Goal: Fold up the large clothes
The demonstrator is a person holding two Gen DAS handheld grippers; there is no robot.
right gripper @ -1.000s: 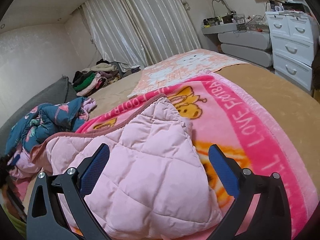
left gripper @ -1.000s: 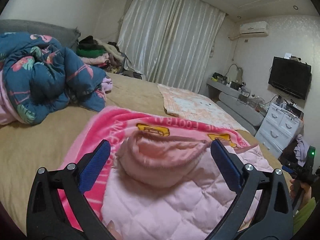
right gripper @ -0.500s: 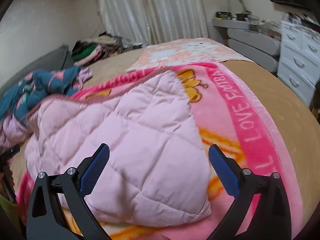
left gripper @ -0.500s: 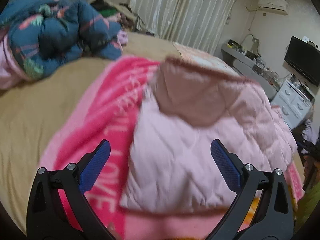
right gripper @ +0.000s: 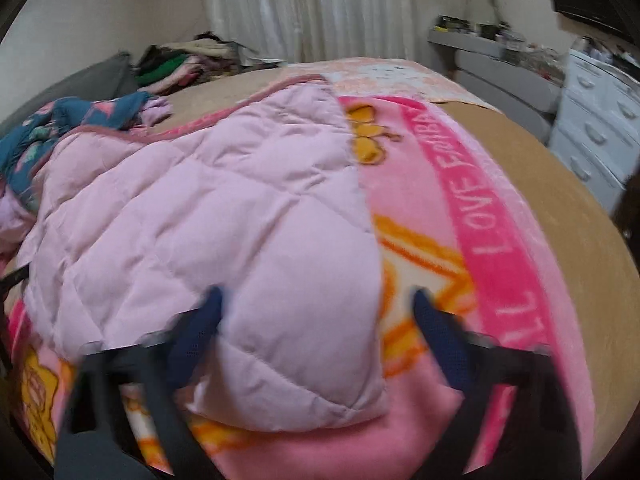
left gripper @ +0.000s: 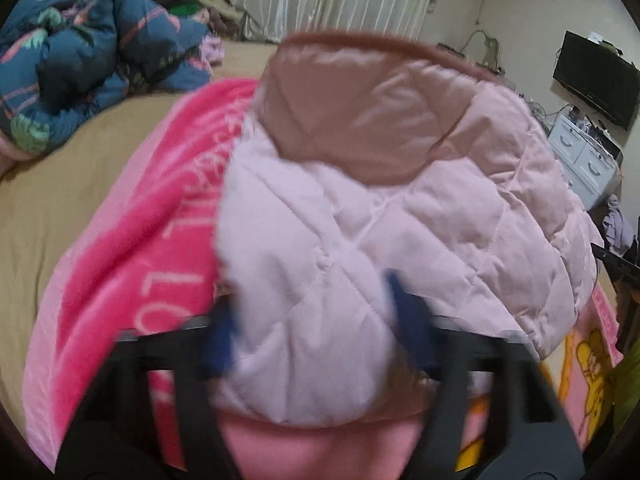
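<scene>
A pink quilted jacket (left gripper: 380, 220) with a darker pink hood lining (left gripper: 360, 120) lies on a bright pink blanket (left gripper: 152, 240) spread over the bed. My left gripper (left gripper: 316, 332) is low over the jacket's near corner. Its jaws are closing and blurred, and puffed fabric fills the gap and touches both blue pads. In the right wrist view the jacket (right gripper: 220, 220) lies left of centre on the blanket (right gripper: 500, 220). My right gripper (right gripper: 320, 328) is closing too. Its left pad is at the jacket's near corner, while its right pad hangs over the blanket, clear of the jacket's edge.
A blue floral duvet (left gripper: 80, 68) is bunched at the bed's far left on the tan sheet (left gripper: 60, 200). A pile of clothes (right gripper: 180, 60) sits by the curtain. White drawers (right gripper: 600, 128) and a wall TV (left gripper: 596, 76) stand to the right of the bed.
Both grippers have sunk and tipped down toward the jacket. Their jaws have gone from wide apart to much narrower, and the jacket's near corners now sit between the fingers.
</scene>
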